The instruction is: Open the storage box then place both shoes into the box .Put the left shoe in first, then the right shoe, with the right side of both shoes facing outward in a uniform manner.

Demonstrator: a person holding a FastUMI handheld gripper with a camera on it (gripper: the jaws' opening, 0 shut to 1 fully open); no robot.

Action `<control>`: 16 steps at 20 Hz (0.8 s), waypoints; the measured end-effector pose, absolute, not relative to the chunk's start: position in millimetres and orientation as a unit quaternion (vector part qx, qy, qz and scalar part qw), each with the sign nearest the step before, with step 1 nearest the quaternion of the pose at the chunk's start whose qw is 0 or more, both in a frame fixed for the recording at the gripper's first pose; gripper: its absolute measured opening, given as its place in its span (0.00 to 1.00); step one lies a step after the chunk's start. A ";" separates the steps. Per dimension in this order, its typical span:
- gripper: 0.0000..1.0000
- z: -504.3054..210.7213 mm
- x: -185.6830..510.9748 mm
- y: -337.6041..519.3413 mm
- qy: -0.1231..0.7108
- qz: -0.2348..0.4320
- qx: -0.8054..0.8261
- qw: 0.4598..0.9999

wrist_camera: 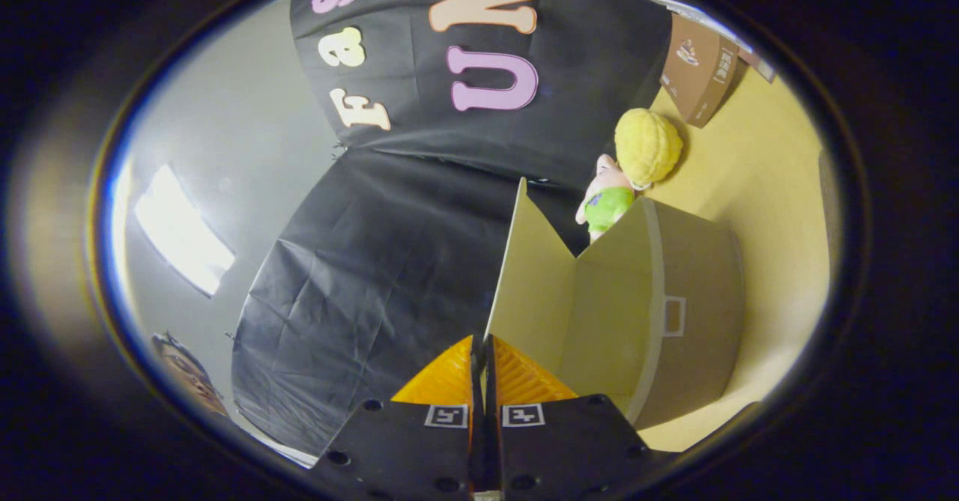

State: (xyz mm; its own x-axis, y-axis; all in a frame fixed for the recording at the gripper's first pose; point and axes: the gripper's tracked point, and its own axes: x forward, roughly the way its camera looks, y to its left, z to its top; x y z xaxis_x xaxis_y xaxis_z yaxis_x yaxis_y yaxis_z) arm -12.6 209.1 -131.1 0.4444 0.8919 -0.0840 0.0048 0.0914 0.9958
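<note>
We see the gripper (480,351) pinching the free edge of the storage box's lid (528,280), both fingers closed on it, the lid swung up and open. The storage box (693,314) sits on the yellow tabletop (764,171), a plush toy (633,171) just beyond it.

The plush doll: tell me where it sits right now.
In the gripper view, the plush doll stands on the yellow table, just behind the storage box, whose lid the tongs pinch; a brown carton lies beyond it.
</note>
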 end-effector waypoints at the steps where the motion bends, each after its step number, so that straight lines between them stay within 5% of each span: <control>1: 0.03 -124.6 -11.6 215.3 0.391 0.357 0.571 0.628; 16: 0.03 -70.1 -13.1 342.8 0.391 0.405 0.471 0.679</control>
